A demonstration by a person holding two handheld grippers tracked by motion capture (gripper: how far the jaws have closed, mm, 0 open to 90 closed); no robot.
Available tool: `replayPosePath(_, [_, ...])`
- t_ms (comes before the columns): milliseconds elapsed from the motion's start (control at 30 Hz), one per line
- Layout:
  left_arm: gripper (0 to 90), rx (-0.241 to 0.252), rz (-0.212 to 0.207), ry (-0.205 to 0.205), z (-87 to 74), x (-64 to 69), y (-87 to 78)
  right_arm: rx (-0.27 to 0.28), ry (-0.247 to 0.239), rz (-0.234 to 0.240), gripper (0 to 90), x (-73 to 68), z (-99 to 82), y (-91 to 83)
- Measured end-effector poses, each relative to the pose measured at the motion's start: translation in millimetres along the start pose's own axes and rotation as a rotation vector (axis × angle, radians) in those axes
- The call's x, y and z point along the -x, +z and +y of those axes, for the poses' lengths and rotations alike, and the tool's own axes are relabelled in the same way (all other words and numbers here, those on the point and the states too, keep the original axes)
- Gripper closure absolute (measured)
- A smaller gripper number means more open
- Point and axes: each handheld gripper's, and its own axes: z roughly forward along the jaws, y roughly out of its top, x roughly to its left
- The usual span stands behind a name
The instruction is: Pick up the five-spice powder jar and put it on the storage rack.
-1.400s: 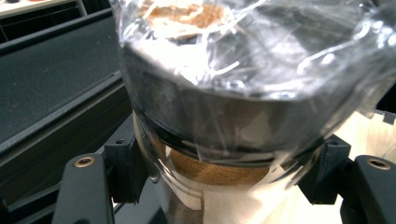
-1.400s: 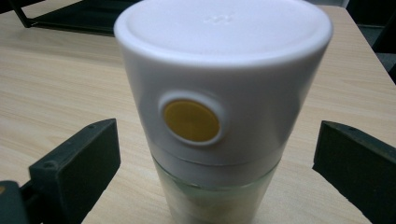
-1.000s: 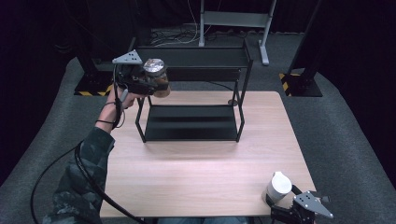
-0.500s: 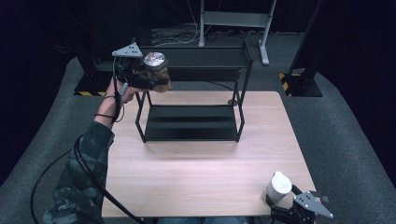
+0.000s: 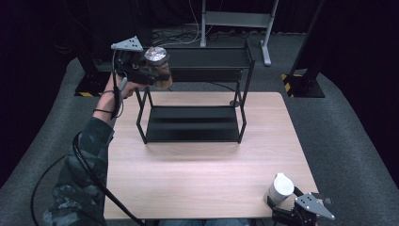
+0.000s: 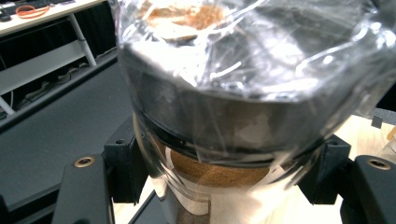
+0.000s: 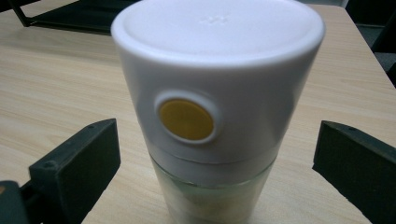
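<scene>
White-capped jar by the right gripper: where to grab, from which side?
Judging by its pose, grip the white-capped jar on the clear body just under the cap, coming in level from the table's near edge, where the right gripper already sits. It stands upright, and the cap flares wider above, so the straight walls below look the surer seat. The jaws stand open on either side, not touching.

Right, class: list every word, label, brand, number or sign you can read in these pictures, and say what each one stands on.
No readable text anywhere.
White-capped jar: a faint embossed mark on top of the cap, too small to read; the yellow dot on its side is blank.
Plastic-wrapped jar in the left gripper: a pale label below the dark lid, no print legible.
Black shelf rack and table: no markings.
</scene>
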Motion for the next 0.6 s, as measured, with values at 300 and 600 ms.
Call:
replayPosePath(300, [30.2,0.0,0.009,0.011,14.9,-4.5,-1.6,-0.003,-0.004,0.0,0.0,-0.7,0.6,0.8])
replayPosePath(600, [30.2,-0.01,0.032,-0.006,28.3,-14.7,3.2,-0.006,-0.002,-0.001,0.0,0.0,0.2,1.1])
